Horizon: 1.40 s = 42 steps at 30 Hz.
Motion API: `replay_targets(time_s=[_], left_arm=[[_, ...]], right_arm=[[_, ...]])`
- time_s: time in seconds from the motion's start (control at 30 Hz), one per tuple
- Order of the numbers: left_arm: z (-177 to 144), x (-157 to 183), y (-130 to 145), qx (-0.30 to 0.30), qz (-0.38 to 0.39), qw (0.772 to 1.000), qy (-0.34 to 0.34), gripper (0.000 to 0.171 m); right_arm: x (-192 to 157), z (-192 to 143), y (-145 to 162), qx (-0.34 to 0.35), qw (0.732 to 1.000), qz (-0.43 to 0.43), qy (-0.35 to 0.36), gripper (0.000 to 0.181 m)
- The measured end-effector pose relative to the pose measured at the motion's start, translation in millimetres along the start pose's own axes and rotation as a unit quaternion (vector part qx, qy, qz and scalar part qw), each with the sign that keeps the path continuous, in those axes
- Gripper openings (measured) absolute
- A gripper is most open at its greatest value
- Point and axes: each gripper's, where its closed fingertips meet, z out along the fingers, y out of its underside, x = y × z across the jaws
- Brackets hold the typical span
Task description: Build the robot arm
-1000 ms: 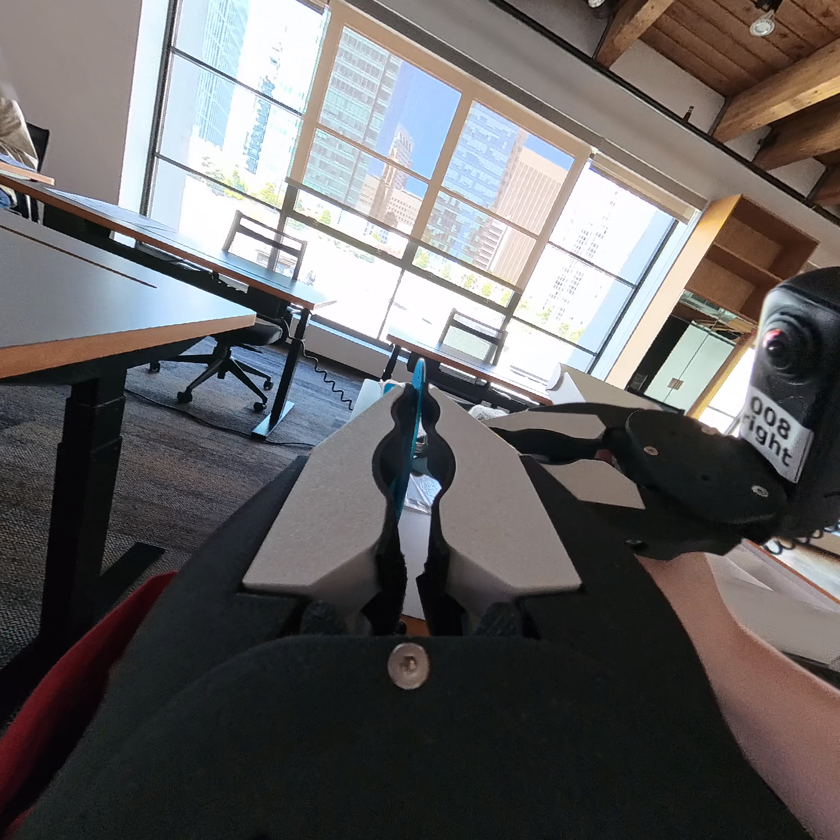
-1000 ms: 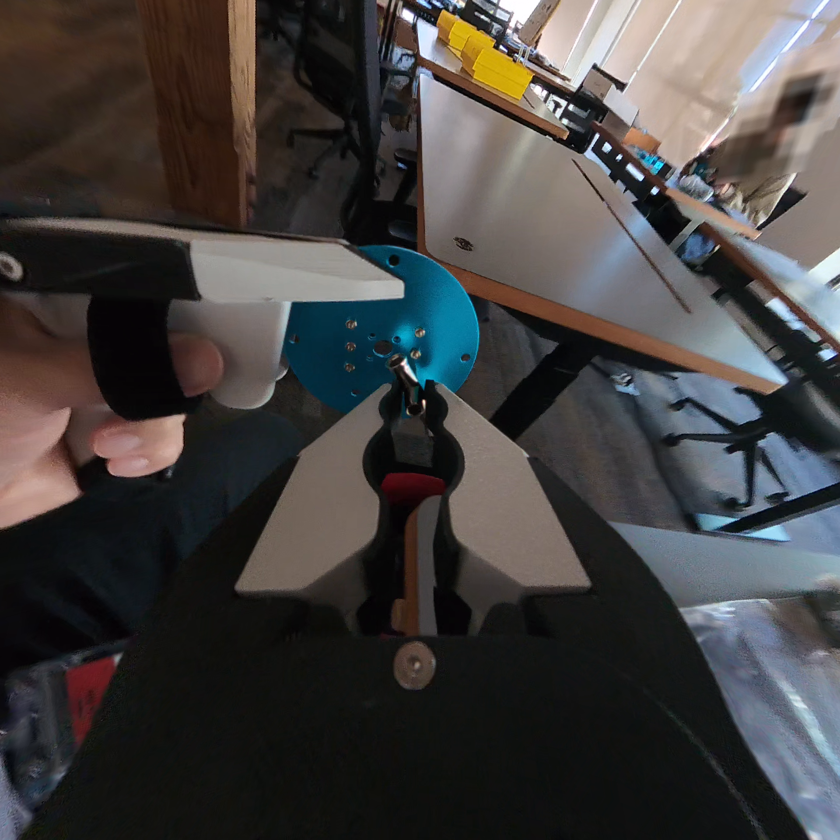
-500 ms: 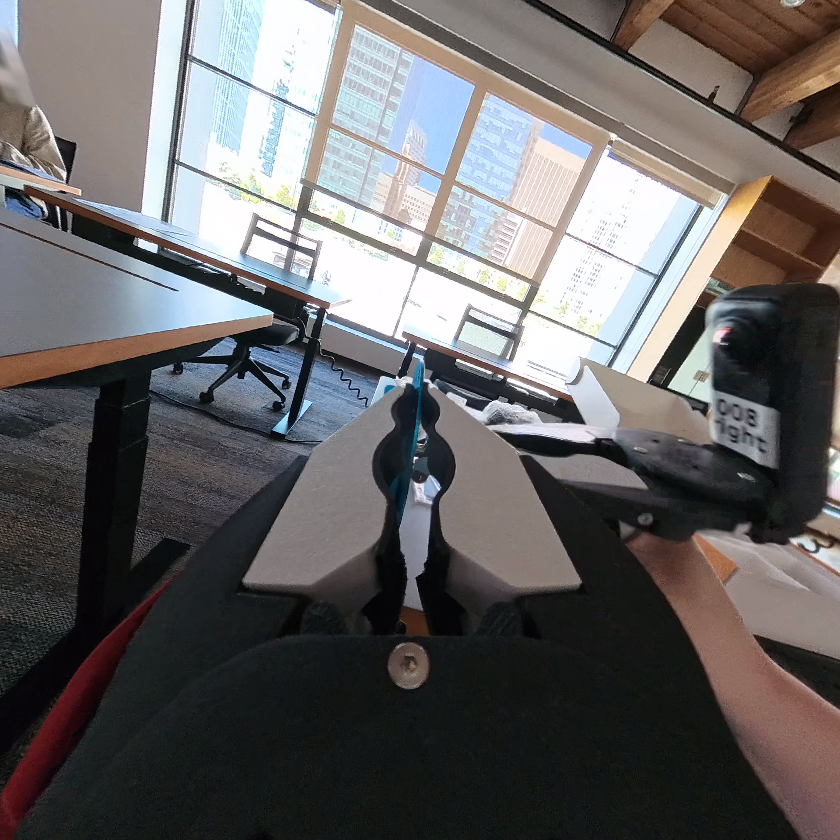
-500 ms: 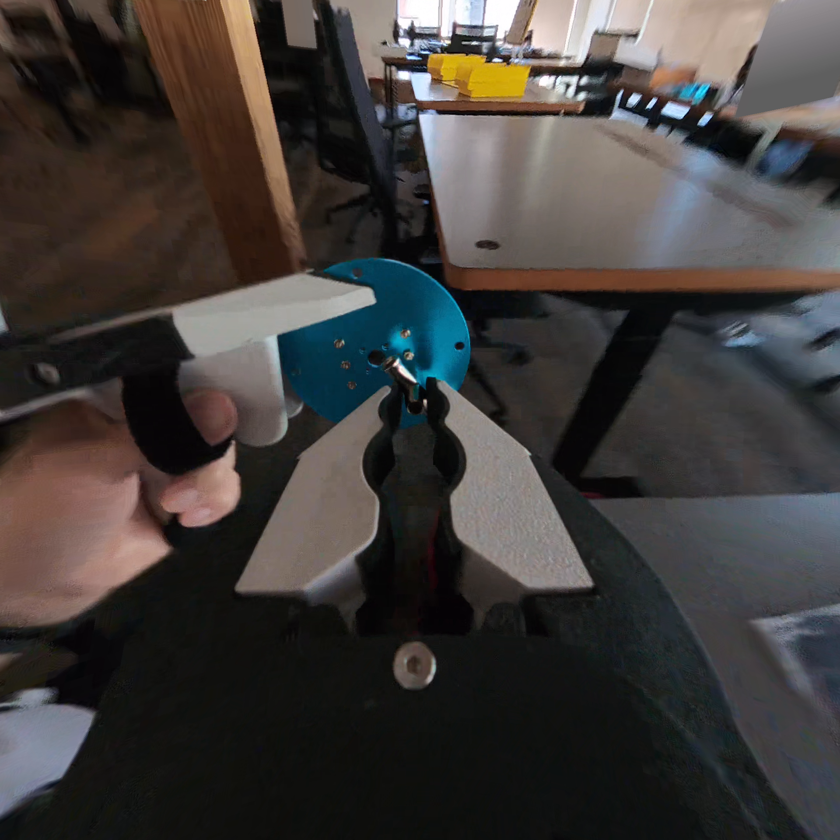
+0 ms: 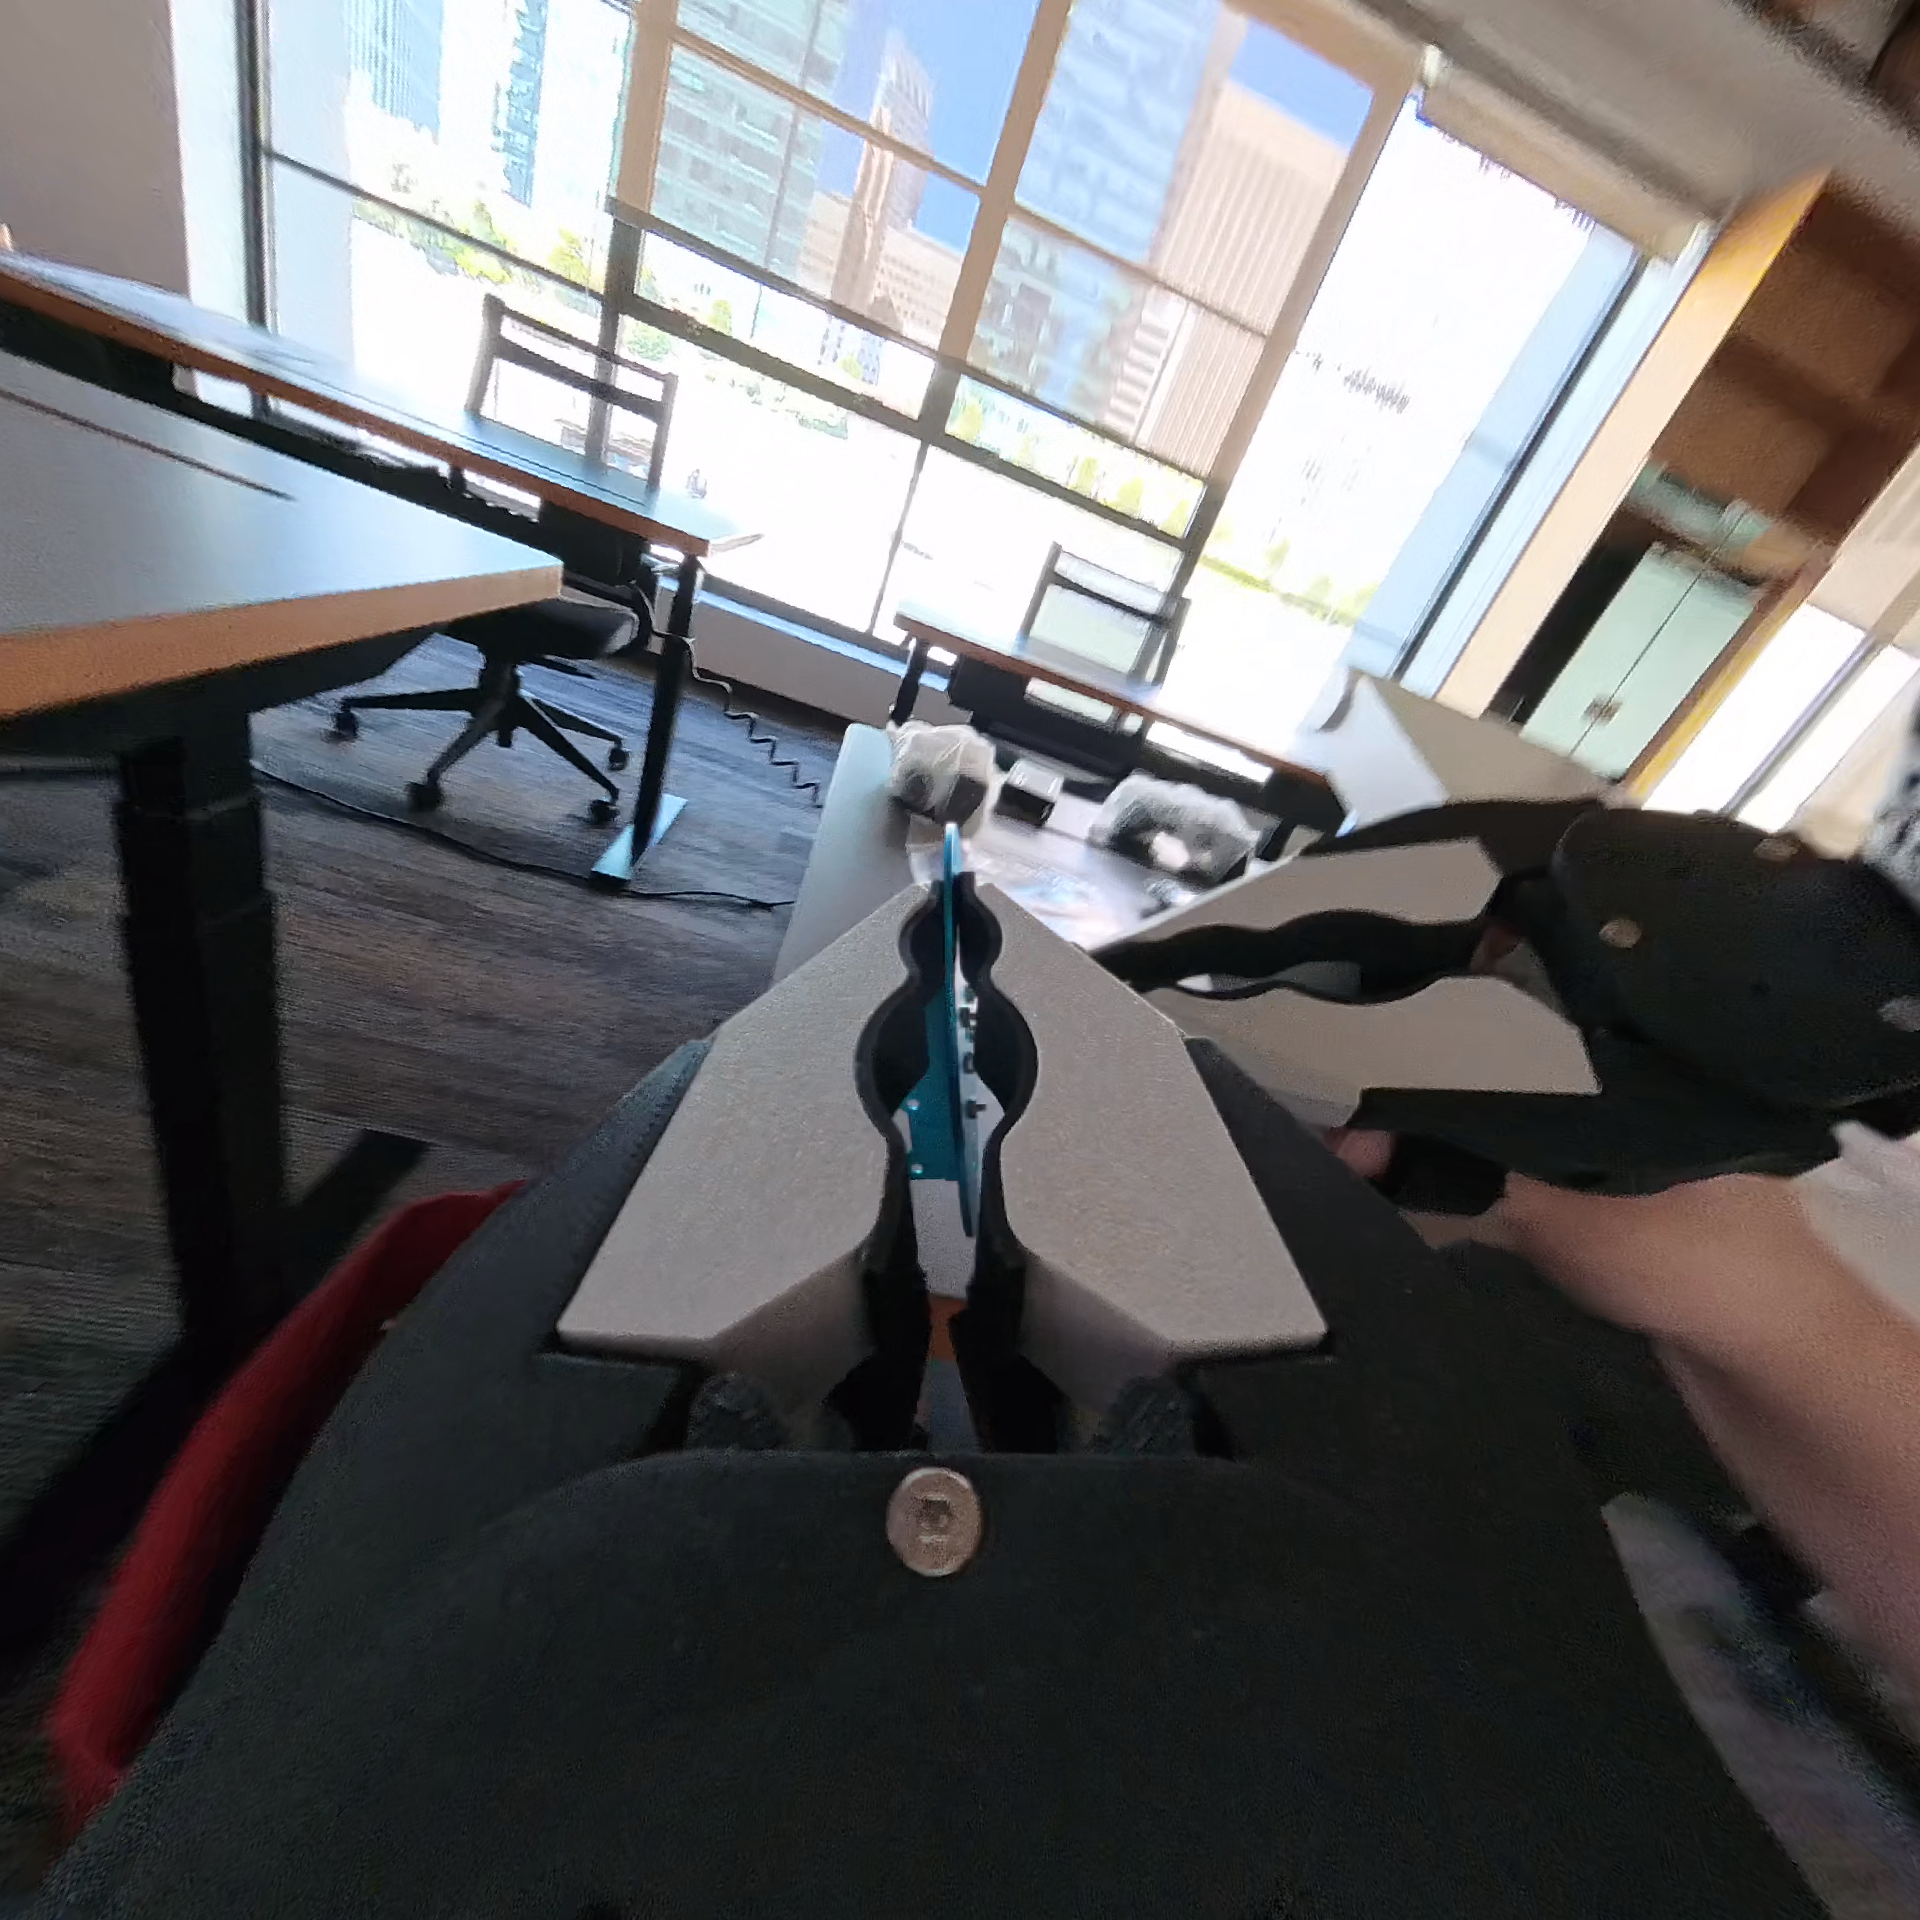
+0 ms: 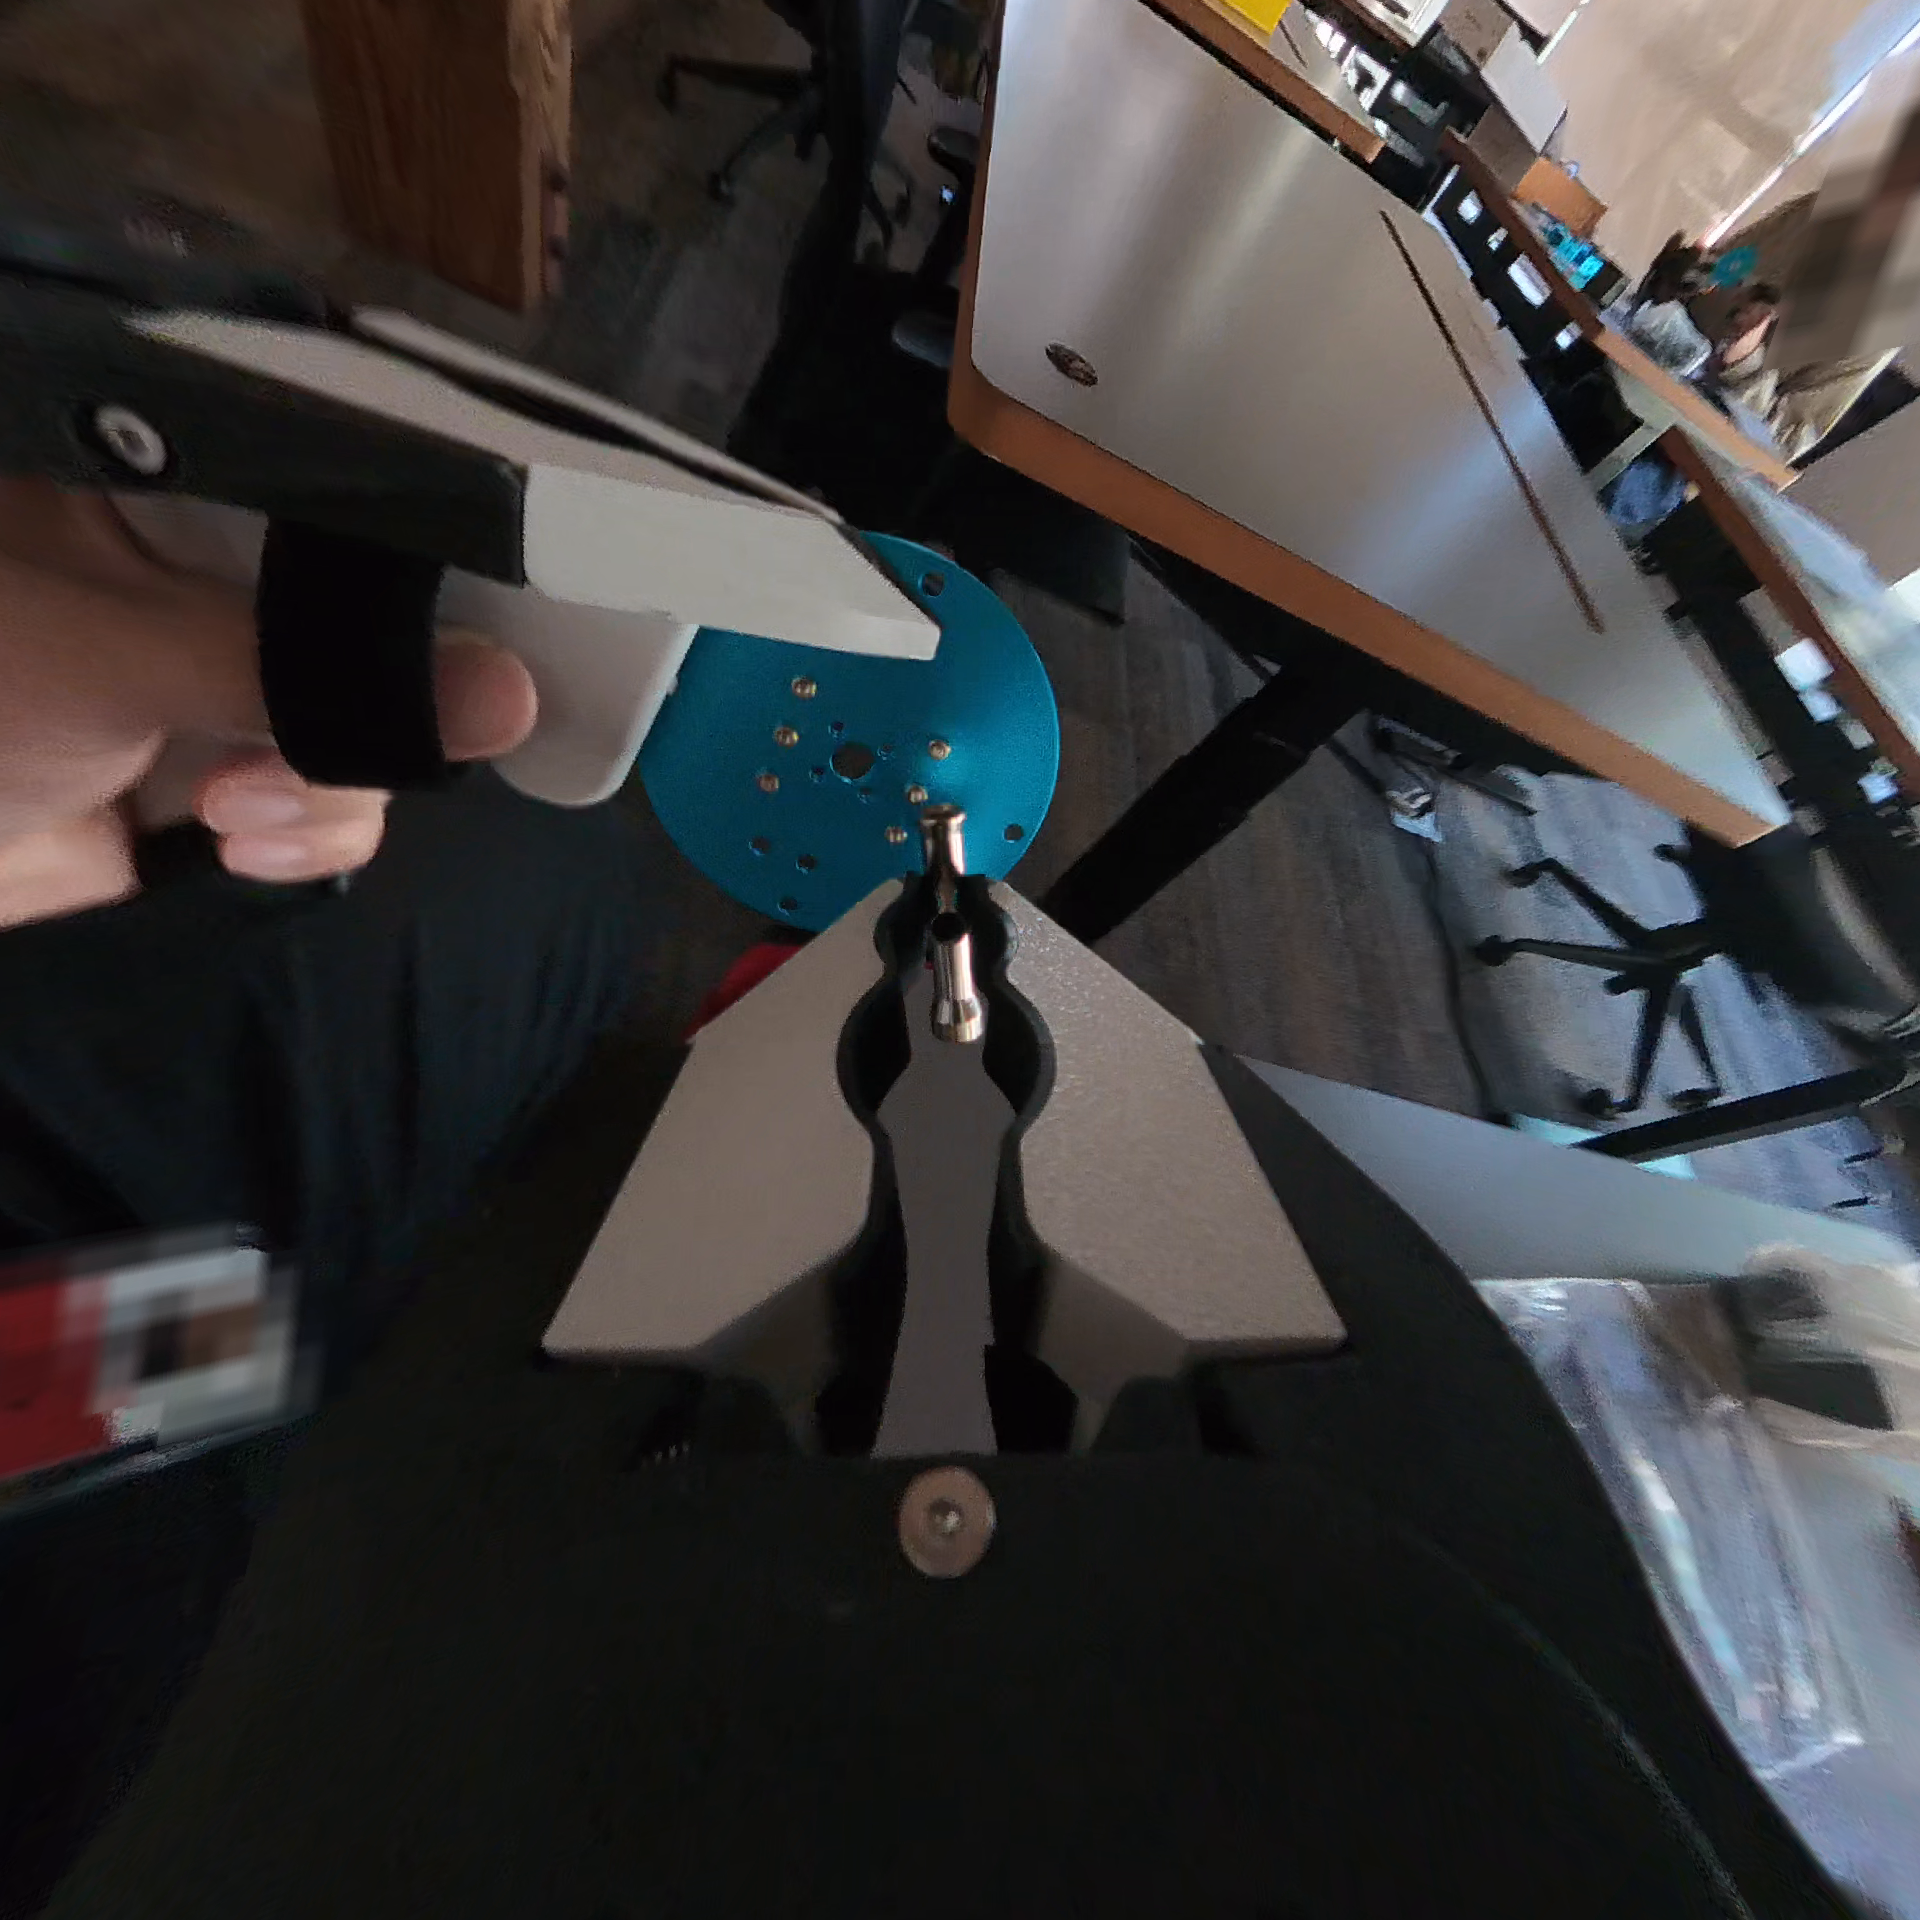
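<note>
Fingers of the left gripper [image 5: 951, 894] are pressed in on a blue disc [image 5: 943, 1081], which stands edge-on between them — its thin rim pokes out just past the tips and its lower part sits deep in the gap. From the right wrist view the same blue disc [image 6: 862, 758] shows its flat face, dotted with small holes and brass-coloured inserts, with the left gripper [image 6: 914, 634] clamping its upper left edge and a hand [image 6: 208, 717] wrapped round the handle behind.

Over to the right gripper [image 6: 943, 883] — its fingers are closed on a small metal pin [image 6: 948, 935], held upright right at the tips. The pin's head stands in front of the disc's lower right part, near the central hole; whether it touches the face, I cannot tell. In the left wrist view the right gripper [image 5: 1117, 951] comes in just right of the disc, tips almost at it.

Beyond the disc, a grey desk with a wood edge [image 6: 1299, 416], an office chair [image 5: 499, 717] and big windows [image 5: 935, 312].
</note>
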Motion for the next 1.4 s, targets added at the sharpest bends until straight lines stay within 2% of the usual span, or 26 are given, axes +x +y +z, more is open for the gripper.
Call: replay_targets(time_s=[0.07,0.13,0.23,0.33,0.47,0.6,0.67,0.73,0.8,0.9,0.93,0.97,1.0,1.03,1.07,1.1,1.23,1.27,1.33,1.4], left_arm=[[2.7,0.2,4.4,-0.009,0.016,1.0,-0.002,0.0],[2.9,-2.8,5.6,-0.011,-0.018,1.0,0.004,0.0],[1.3,-12.8,4.1,-0.005,-0.078,0.997,0.008,0.0],[0.1,-18.0,6.1,-0.012,-0.156,0.987,0.03,0.0],[-4.1,-25.5,6.6,-0.01,-0.203,0.978,0.042,0.0],[-3.5,-24.2,5.8,-0.009,-0.221,0.973,0.062,0.0],[-3.3,-20.4,3.4,-0.002,-0.233,0.969,0.078,0.0],[-2.7,-17.7,2.2,0.001,-0.246,0.965,0.092,0.0],[-2.5,-14.9,0.6,0.005,-0.253,0.962,0.105,0.0],[-2.0,-5.5,-3.1,0.015,-0.257,0.958,0.129,0.0],[-0.7,-2.8,-2.4,0.014,-0.254,0.958,0.131,0.0],[0.4,1.6,-3.5,0.018,-0.25,0.958,0.14,0.0],[1.1,6.9,-5.4,0.023,-0.247,0.957,0.15,0.0],[1.8,11.5,-6.7,0.025,-0.248,0.956,0.158,0.0],[2.0,16.3,-8.3,0.027,-0.247,0.954,0.166,0.0],[1.6,21.3,-10.0,0.027,-0.245,0.953,0.174,0.0],[-3.1,31.6,-19.3,0.037,-0.243,0.95,0.194,0.0],[-3.9,32.5,-21.0,0.038,-0.249,0.948,0.197,0.0],[-5.4,34.7,-23.9,0.032,-0.263,0.942,0.206,0.0],[-7.4,38.0,-22.6,0.001,-0.258,0.942,0.216,0.0]], right_arm=[[8.6,-1.5,9.5,-0.017,0.998,-0.06,0.028,0.007],[18.0,0.2,27.1,-0.053,0.996,-0.061,0.025,0.007],[36.0,15.0,81.6,-0.169,0.984,-0.057,-0.014,0.007],[46.8,27.8,123.6,-0.228,0.959,-0.164,-0.026,0.008],[42.9,31.7,156.0,-0.273,0.921,-0.275,-0.047,0.008],[41.2,29.2,164.0,-0.262,0.912,-0.312,-0.053,0.007],[40.3,25.1,165.5,-0.256,0.922,-0.284,-0.061,0.008],[44.8,17.9,164.4,-0.25,0.935,-0.247,-0.054,0.024],[43.4,6.4,153.7,-0.224,0.955,-0.185,-0.055,0.028],[40.7,-10.8,99.6,-0.099,0.994,-0.039,-0.021,0.026],[40.1,-16.1,82.9,-0.06,0.998,0.022,-0.012,0.026],[32.3,-20.1,65.1,-0.013,0.995,0.093,-0.031,0.027],[22.5,-23.5,43.0,0.054,0.98,0.179,-0.068,0.028],[11.0,-28.1,19.0,0.127,0.949,0.26,-0.125,0.031],[5.6,-30.7,4.9,0.169,0.913,0.332,-0.166,0.032],[4.5,-30.0,0.3,0.182,0.885,0.384,-0.19,0.035],[-15.1,-31.1,-11.9,0.217,0.822,0.438,-0.292,0.024],[-21.4,-35.6,-15.9,0.227,0.801,0.447,-0.328,0.005],[-19.3,-39.4,-19.5,0.243,0.744,0.5,-0.37,0.001],[-20.2,-44.2,-19.1,0.239,0.689,0.539,-0.422,0.0]])
